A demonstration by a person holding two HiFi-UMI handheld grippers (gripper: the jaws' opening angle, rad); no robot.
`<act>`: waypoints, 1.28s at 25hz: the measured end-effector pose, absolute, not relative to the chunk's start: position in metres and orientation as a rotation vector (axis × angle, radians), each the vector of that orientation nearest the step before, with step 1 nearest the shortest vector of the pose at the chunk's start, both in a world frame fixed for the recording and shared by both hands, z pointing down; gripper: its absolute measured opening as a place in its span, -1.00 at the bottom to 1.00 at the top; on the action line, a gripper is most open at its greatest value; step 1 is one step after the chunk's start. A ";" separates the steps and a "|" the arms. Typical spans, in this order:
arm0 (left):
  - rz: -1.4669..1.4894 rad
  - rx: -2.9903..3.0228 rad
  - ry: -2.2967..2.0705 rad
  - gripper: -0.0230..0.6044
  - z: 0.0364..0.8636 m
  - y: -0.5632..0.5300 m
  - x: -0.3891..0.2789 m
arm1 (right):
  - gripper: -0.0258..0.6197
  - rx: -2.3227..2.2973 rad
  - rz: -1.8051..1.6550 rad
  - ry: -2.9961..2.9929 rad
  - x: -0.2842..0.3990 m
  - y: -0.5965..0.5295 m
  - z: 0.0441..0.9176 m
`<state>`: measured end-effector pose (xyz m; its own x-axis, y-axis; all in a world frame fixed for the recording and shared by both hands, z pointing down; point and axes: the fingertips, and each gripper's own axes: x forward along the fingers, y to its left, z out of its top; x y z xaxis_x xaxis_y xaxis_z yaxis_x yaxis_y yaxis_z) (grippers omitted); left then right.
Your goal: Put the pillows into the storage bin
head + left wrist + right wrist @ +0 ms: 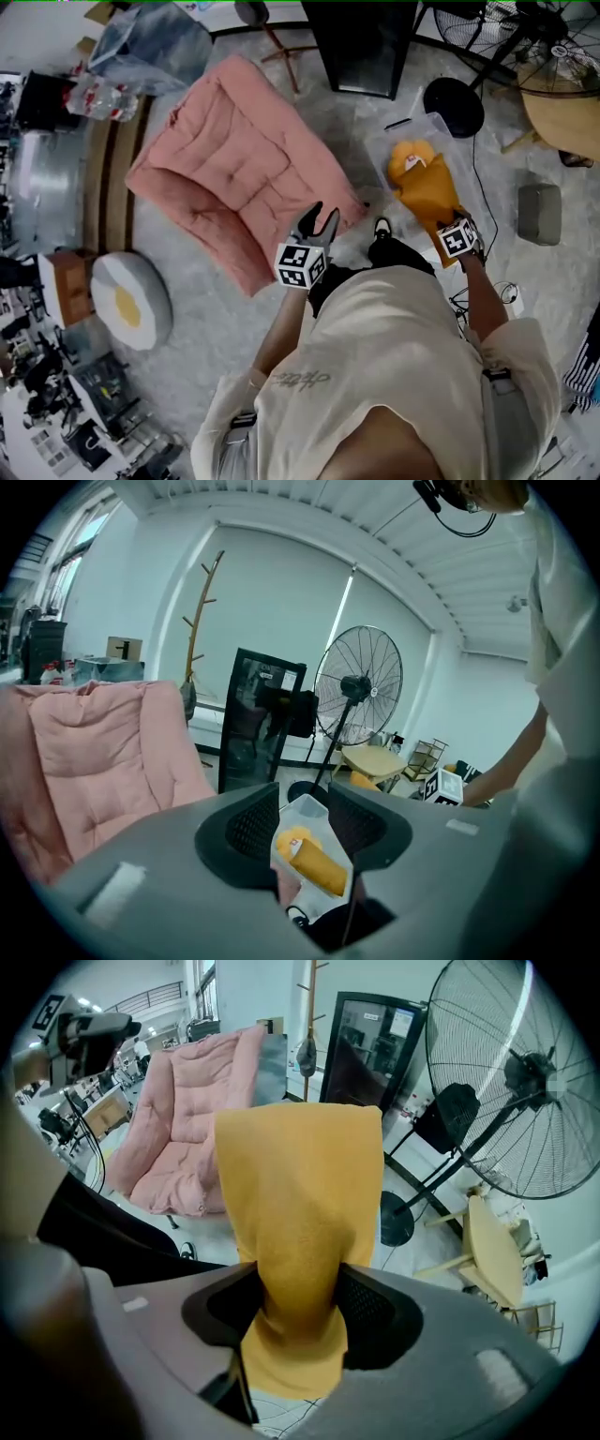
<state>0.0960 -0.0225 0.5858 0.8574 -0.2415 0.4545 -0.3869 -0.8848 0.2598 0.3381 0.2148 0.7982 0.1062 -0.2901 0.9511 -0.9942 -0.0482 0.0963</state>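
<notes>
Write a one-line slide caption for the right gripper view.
Right gripper shut on a yellow pillow; pink cushion and large fan behind.

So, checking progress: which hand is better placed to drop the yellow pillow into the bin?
Right. Its tool grips the yellow pillow, which overlaps the bin in the head view. The left tool is open and empty, by the pink cushion.

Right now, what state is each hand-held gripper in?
Left hand-held gripper: open, nothing between its jaws.
Right hand-held gripper: closed on the mustard-yellow plush fabric pillow.
</notes>
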 end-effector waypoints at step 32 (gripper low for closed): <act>0.658 2.652 -0.542 -0.34 0.578 -0.040 0.197 | -0.15 1.532 0.979 -1.421 0.437 0.136 0.819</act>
<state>0.1970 -0.0402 0.5781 0.8184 -0.2766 0.5037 -0.4415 -0.8638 0.2429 0.4366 0.1360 0.8190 0.0652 -0.3697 0.9269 -0.9978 -0.0377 0.0551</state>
